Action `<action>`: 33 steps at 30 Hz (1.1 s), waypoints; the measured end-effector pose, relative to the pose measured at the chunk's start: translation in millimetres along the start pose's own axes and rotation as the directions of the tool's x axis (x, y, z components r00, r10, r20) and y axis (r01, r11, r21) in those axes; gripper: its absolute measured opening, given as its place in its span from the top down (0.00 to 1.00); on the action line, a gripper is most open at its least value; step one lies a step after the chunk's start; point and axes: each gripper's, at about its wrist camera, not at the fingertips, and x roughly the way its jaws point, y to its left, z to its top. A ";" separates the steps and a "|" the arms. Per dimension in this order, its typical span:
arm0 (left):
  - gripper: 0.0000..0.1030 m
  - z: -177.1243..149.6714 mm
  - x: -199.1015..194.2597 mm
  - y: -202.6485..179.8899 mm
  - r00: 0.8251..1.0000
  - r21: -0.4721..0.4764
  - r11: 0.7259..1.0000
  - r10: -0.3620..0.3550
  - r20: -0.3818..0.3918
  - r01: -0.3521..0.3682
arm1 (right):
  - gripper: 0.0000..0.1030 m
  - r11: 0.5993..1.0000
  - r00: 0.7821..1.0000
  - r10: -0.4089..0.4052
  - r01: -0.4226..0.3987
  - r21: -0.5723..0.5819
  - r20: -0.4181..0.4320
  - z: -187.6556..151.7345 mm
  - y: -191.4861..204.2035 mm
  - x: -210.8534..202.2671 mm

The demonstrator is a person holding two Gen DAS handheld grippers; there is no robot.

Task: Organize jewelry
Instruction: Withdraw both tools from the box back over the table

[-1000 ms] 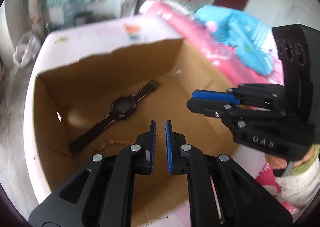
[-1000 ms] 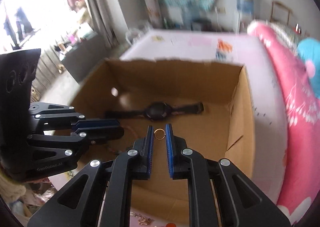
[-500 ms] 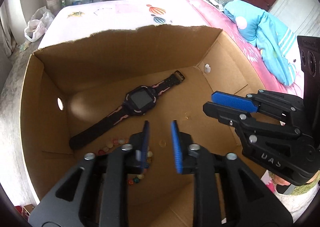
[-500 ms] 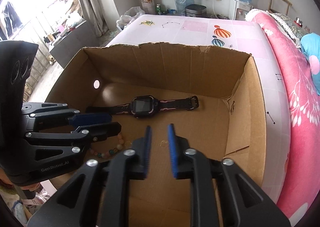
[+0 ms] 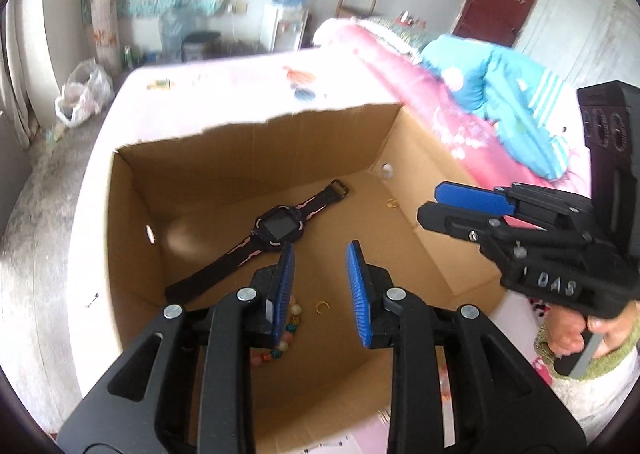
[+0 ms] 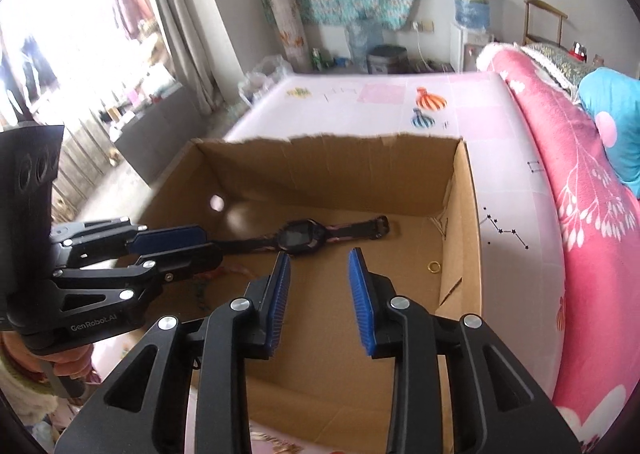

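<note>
An open cardboard box (image 5: 132, 213) (image 6: 468, 221) sits on a pink bed. On its floor lie a black and pink smartwatch (image 5: 276, 228) (image 6: 298, 240), a beaded bracelet (image 5: 286, 330), a gold ring (image 5: 322, 306) below my left gripper, and a second gold ring (image 5: 391, 203) (image 6: 434, 266) near the right wall. My left gripper (image 5: 320, 290) is open and empty above the box. My right gripper (image 6: 318, 292) is open and empty above the box too; it also shows in the left wrist view (image 5: 468, 205).
The pink bedsheet (image 6: 380, 101) stretches beyond the box. A pink quilt (image 6: 568, 181) and a blue garment (image 5: 500, 93) lie to the right. Floor, a water dispenser (image 5: 286, 13) and bags lie beyond the bed's far end.
Both grippers held a gold ring a second ago. Both have opened wide, the rings have dropped onto the box floor, and both grippers have pulled back and up.
</note>
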 end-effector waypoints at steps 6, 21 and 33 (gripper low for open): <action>0.75 -39.3 -59.5 -6.8 0.992 0.033 0.999 -0.014 0.122 0.010 | 0.70 0.996 0.991 0.083 -0.084 0.009 0.103 -22.2 10.7 -40.2; 0.75 -158.4 -70.1 -1.1 0.996 -0.033 0.999 -0.039 0.085 0.042 | 0.70 0.992 0.996 0.066 -0.072 0.105 0.063 -127.5 -3.5 -62.8; 0.75 -177.9 -14.8 -36.4 0.992 0.082 0.989 -0.122 -0.025 0.124 | 0.73 0.992 0.989 0.078 -0.065 0.108 -0.122 -191.2 31.5 -13.8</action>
